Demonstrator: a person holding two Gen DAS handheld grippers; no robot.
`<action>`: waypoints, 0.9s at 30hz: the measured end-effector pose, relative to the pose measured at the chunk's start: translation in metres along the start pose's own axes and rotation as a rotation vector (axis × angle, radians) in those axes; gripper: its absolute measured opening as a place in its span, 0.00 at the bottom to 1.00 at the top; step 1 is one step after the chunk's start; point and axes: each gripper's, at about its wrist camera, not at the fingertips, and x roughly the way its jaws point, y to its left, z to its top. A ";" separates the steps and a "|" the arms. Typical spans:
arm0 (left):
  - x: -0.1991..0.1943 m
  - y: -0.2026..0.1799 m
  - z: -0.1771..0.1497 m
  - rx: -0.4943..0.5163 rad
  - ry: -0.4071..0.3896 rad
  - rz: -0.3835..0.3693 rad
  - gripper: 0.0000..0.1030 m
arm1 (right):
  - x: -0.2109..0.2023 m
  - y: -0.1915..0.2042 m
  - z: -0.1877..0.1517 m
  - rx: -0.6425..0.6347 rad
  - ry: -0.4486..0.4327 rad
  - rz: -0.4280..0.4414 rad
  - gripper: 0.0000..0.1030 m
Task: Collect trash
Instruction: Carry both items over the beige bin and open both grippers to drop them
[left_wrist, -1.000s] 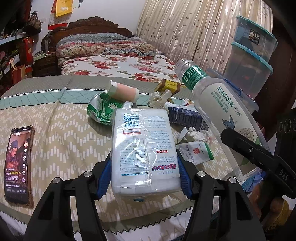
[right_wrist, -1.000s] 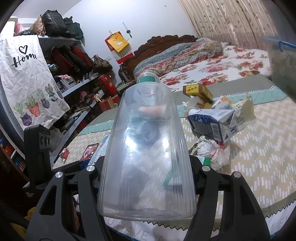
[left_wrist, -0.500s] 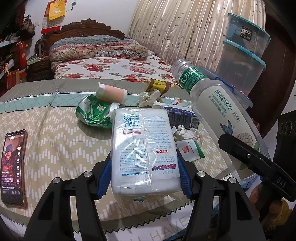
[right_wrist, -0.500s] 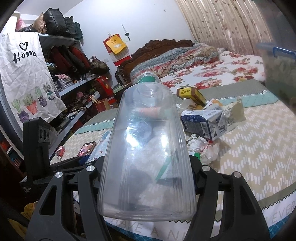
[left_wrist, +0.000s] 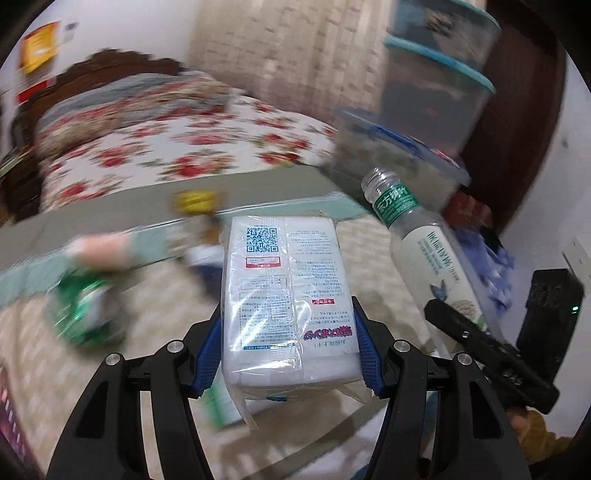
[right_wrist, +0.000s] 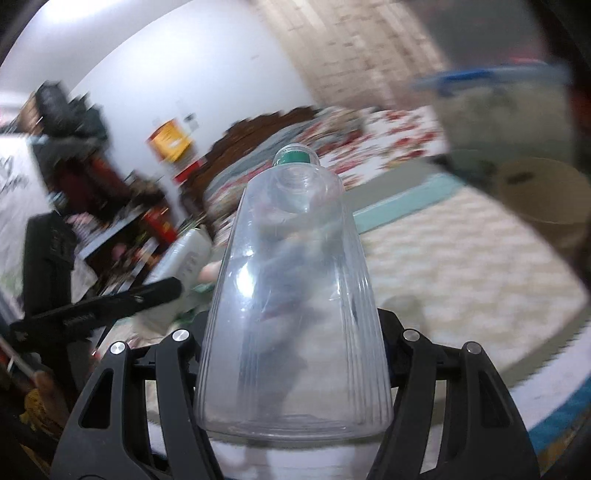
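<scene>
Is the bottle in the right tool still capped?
No, the clear plastic bottle held by the right tool shows bare neck threads and an open mouth in the left wrist view.

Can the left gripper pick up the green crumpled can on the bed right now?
Probably not: the left gripper is shut on the white pack, so nothing else fits until that's dropped. The can lies off to its left.

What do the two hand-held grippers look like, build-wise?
Left hand-held gripper: matte black angular fingers with cut-out slots, silver pivot screws, blue ribbed pads. Right hand-held gripper: same black frame and silver screws; its pads are hidden. No cables visible.
</scene>
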 end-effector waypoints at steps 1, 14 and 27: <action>0.011 -0.012 0.008 0.020 0.016 -0.023 0.57 | -0.006 -0.018 0.005 0.021 -0.015 -0.031 0.62; 0.260 -0.200 0.128 0.207 0.296 -0.234 0.58 | -0.014 -0.231 0.090 0.265 0.091 -0.329 0.63; 0.273 -0.207 0.136 0.104 0.295 -0.266 0.73 | -0.030 -0.242 0.121 0.246 -0.091 -0.331 0.78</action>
